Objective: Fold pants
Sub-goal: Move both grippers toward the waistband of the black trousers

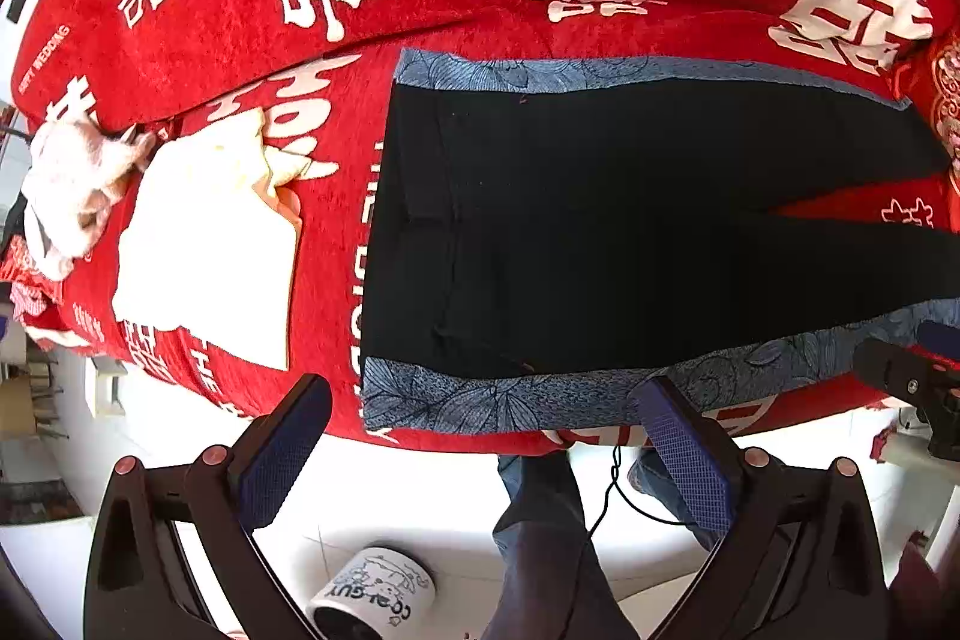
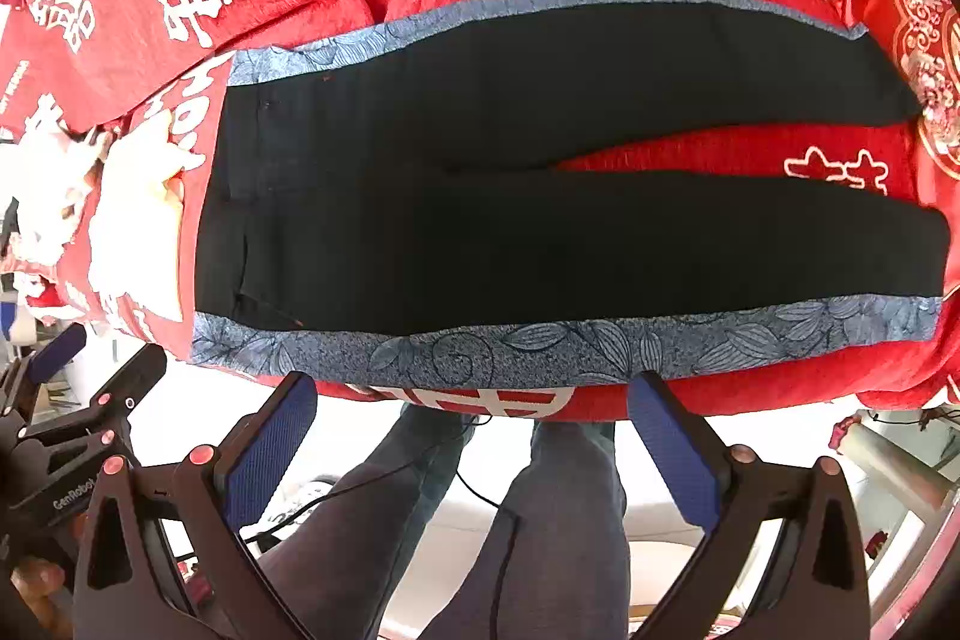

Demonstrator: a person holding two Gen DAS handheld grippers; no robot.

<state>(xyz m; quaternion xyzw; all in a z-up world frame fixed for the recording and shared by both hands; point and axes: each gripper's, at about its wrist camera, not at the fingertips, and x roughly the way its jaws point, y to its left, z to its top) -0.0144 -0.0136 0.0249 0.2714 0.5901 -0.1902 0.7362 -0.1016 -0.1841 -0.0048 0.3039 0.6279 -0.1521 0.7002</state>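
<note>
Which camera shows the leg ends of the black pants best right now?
The right wrist view: both leg ends of the black pants sit inside the frame, split apart over the red cover. The left wrist view shows the waist end well, but the near leg runs off its right edge.

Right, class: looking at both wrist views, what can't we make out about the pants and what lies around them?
- Pants: leg ends cut off by the right edge, left wrist view.
- Pants' black front: too dark to show pockets or fly, both views.
- White cloth: far side runs behind the pale bundle, right wrist view.
- Mug: base hidden by a left finger.
</note>
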